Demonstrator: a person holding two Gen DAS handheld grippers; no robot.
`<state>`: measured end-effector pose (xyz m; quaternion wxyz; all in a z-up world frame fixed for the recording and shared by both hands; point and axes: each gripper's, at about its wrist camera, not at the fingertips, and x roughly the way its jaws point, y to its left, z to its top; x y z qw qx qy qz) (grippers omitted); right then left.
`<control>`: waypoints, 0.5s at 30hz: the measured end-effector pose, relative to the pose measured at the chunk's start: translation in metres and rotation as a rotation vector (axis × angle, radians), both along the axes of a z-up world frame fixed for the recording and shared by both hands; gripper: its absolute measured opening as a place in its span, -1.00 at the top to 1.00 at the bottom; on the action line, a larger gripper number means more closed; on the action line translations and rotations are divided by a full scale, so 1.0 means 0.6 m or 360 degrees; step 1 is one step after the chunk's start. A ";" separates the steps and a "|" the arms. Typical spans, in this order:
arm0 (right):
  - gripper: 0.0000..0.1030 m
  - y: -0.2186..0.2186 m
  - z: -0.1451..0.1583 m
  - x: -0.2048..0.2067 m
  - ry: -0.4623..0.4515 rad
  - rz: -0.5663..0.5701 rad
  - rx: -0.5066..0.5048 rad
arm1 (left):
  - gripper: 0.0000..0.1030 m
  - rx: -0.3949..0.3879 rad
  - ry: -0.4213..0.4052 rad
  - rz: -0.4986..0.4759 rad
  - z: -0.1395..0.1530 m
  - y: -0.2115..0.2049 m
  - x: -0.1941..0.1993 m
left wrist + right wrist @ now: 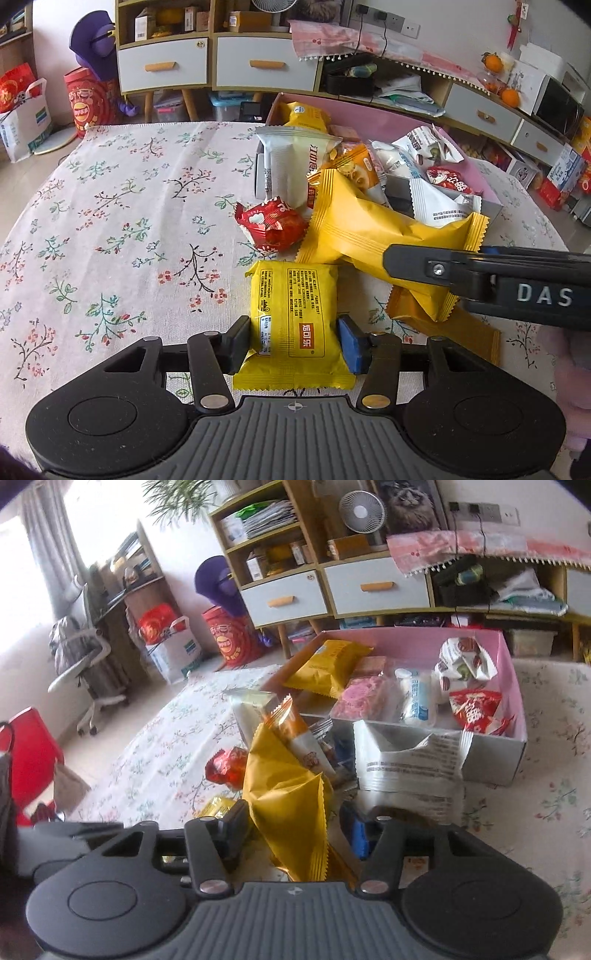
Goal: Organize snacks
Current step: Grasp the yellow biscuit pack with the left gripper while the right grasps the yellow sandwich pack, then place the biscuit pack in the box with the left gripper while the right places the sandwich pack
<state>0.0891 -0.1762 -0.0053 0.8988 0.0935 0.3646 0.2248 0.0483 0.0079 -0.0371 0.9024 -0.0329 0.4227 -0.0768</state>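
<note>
**A:** What does the left wrist view give you that the right one doesn't?

**B:** The left claw (295, 341) clenched on a small yellow packet (295, 325); both pads press its sides, and the packet lies flat on the worktop (110, 206). The right claw (406, 264) comes in from the right edge, its finger lying across a long yellow bag (373, 236). A further yellow wrapper (469, 332) lies under that bag's near end.

**A:** And the right wrist view?

**B:** It looks into the pink box (511, 686). Inside I count one yellow packet (328, 664), one pink wrapped cake (360, 698), one white pouch with blue print (415, 698), one white packet with nuts printed on it (461, 661) and one red packet (474, 709). The right claw (295, 834) has the long yellow bag (288, 805) between its fingers; the left pad touches the bag, but I cannot tell whether the blue pad does.

**A:** What is loose outside the box?

**B:** One red crinkled sweet packet (271, 225) just beside the long bag, a white packet (291, 162) leaning at the box's near corner, an orange-and-white packet (360, 166) beside it, and a white sachet (406, 764) propped against the box's front wall.

**A:** The surface and the room?

**B:** A pale cloth with a flower-sprig print covers the worktop. Behind stands a wooden cabinet with two grey drawers (207, 62), a small fan (362, 511) on top, a red drum-shaped container (90, 99) on the floor, and a red chair (29, 760) at the left.
</note>
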 end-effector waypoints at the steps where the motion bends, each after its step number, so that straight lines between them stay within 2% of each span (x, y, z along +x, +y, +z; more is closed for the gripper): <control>1: 0.25 0.000 -0.002 0.001 0.0010 0.0001 0.0012 | 0.08 -0.0001 0.0001 0.0000 0.000 0.000 0.000; 7: 0.35 0.001 -0.006 0.005 0.0027 -0.0008 0.0073 | 0.08 -0.0006 0.0004 -0.0007 0.000 -0.004 0.002; 15: 0.54 0.004 -0.001 0.002 0.0008 -0.0008 0.0054 | 0.08 -0.0009 -0.0006 -0.0013 0.004 -0.004 -0.002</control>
